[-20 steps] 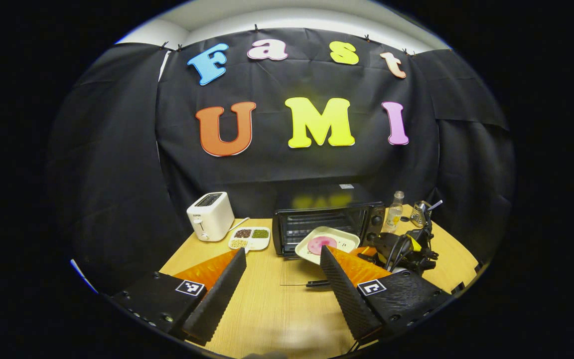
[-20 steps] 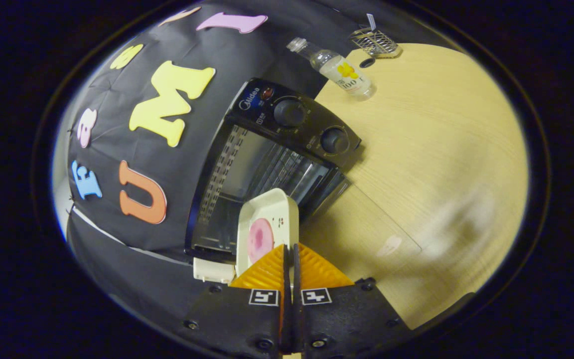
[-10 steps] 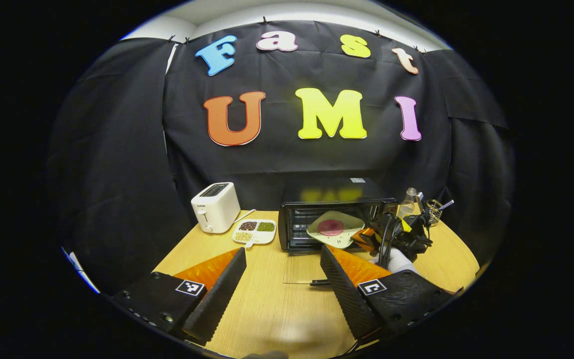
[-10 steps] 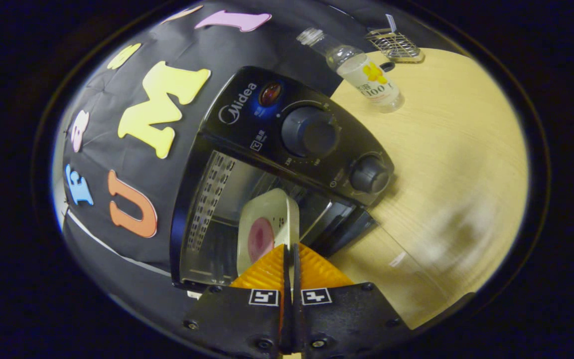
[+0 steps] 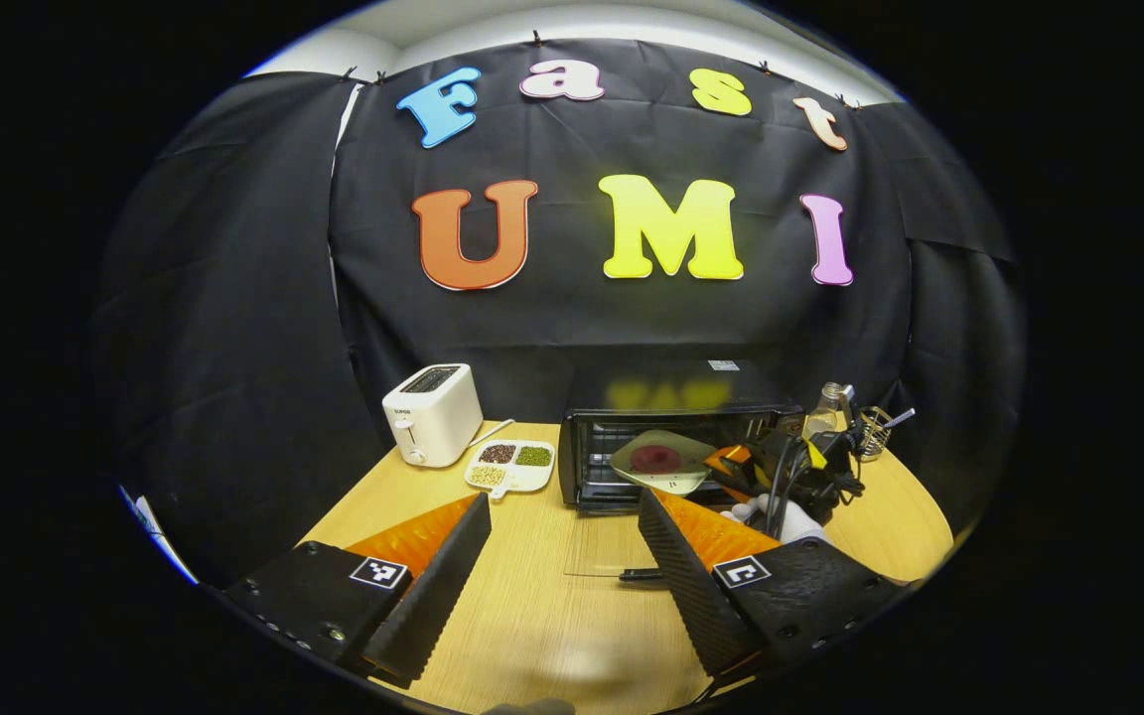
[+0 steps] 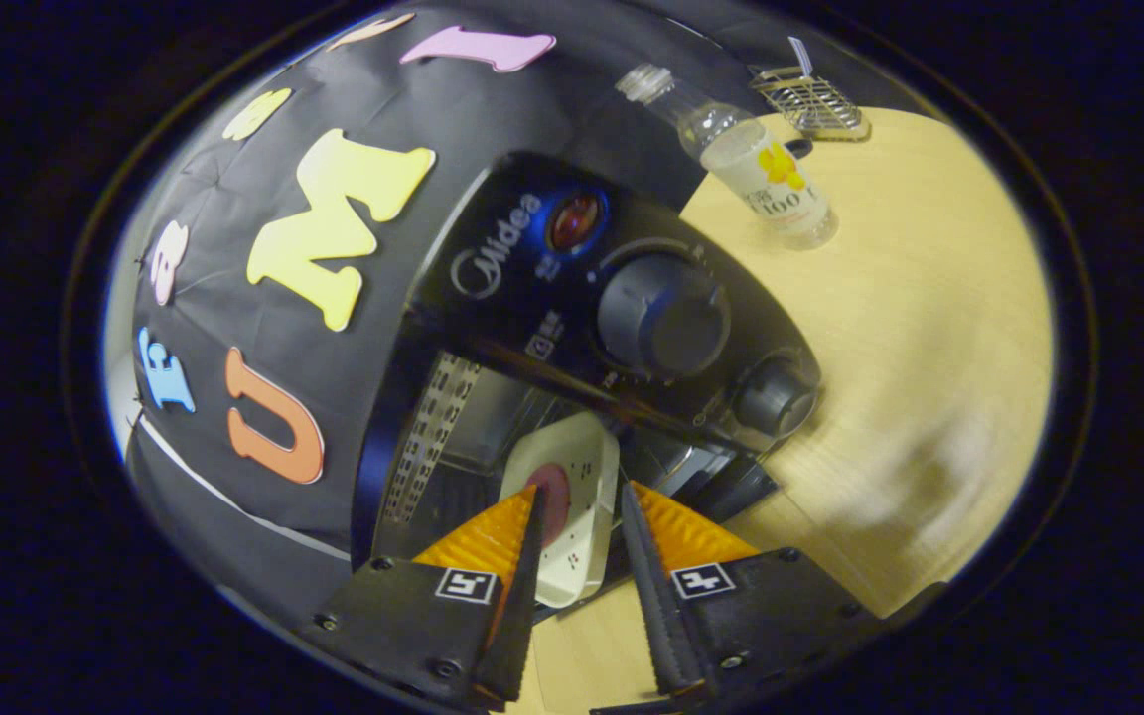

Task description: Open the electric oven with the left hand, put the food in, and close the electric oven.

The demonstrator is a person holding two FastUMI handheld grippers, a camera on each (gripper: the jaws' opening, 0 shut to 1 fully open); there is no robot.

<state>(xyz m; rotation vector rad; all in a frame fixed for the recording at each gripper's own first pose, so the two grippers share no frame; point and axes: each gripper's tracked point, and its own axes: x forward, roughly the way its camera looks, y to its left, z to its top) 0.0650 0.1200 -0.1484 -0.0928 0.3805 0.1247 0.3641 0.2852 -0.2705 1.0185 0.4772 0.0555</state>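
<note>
At lower centre, our right gripper (image 6: 577, 521) has its jaws released around the plate (image 6: 582, 497) in the oven (image 6: 532, 328); our left gripper (image 5: 562, 556) gapes.

A pale wooden surface (image 5: 532, 616) is carrying everything. Ahead of the left tool (image 5: 564, 556), a white toaster (image 5: 432, 413) and a divided dish (image 5: 512, 466) are sitting to the left, the oven (image 5: 671, 437) straight ahead, a bottle (image 6: 761, 169) and wire rack (image 6: 810, 99) beyond.

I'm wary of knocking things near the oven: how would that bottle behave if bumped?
The bottle stands upright, tall and narrow, so it probably tips easily. It looks like clear plastic and nearly empty: likely light. Round-bodied, it may roll across the table.
</note>
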